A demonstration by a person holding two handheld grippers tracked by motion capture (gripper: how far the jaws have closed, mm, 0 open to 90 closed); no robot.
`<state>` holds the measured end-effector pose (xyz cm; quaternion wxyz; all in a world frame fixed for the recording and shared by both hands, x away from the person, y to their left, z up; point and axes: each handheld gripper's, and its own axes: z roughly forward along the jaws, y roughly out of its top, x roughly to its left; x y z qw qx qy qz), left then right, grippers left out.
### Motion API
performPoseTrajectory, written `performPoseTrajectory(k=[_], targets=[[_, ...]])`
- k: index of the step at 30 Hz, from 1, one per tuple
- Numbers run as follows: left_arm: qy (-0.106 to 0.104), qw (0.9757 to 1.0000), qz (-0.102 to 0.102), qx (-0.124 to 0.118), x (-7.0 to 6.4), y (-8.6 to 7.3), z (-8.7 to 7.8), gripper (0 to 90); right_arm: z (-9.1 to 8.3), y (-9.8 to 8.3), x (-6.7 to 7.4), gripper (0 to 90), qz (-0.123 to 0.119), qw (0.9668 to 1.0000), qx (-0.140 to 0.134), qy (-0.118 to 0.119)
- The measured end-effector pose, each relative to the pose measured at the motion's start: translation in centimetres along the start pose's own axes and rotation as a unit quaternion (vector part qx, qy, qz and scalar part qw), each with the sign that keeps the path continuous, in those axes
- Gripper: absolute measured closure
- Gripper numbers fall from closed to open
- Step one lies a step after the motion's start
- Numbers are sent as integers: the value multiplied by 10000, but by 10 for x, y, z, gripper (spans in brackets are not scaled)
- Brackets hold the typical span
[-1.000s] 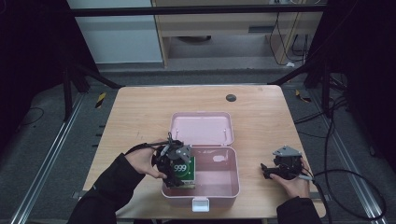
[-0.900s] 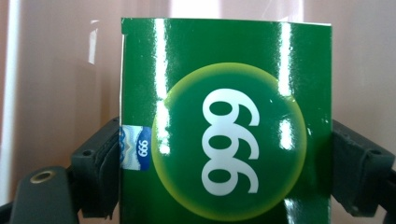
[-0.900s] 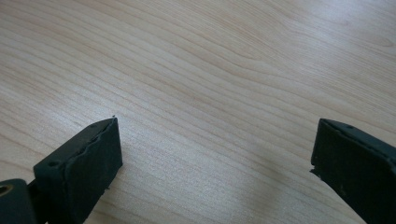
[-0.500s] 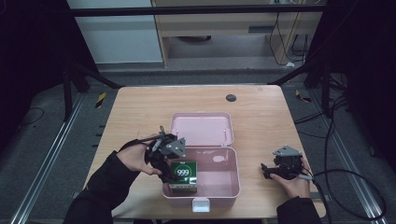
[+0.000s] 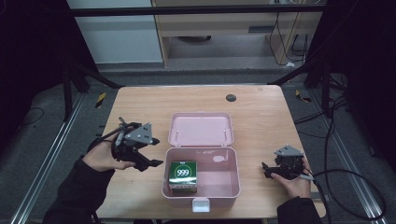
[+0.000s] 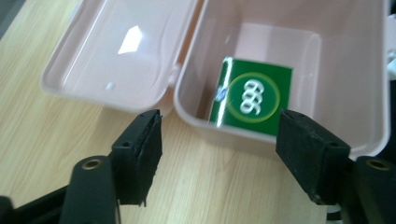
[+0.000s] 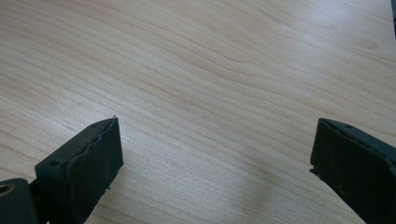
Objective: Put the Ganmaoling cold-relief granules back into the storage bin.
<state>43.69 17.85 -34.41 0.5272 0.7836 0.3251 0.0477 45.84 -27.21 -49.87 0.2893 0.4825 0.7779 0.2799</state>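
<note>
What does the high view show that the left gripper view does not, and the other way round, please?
The high view alone takes in both grippers from outside: the left gripper beside the pink box, the right gripper off to the box's other side, plus a dark round spot near the table's far edge. The left gripper view alone looks along its own open jaws, spread wide over bare wood short of the box wall. Both share the box with its lid folded back, the green carton marked 999 inside, and the wooden table.

pink box (image 6: pixel 327 135) — right edge cropped
</note>
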Motion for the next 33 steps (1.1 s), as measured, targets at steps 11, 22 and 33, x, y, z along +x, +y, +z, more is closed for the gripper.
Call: performPoseTrajectory(k=[11,22,33], targets=[[944,9934,-648,-73,64,-76,-3,304,-2,0,-1,51,7,10000,-85,-40],[1927,9764,-526,824,117,-122,-4,271,-2,0,-1,47,-11,10000,-65,-71],[2987,9477,-940,620,145,-137,-15,225,-2,0,-4,31,220,9996,-41,-198]])
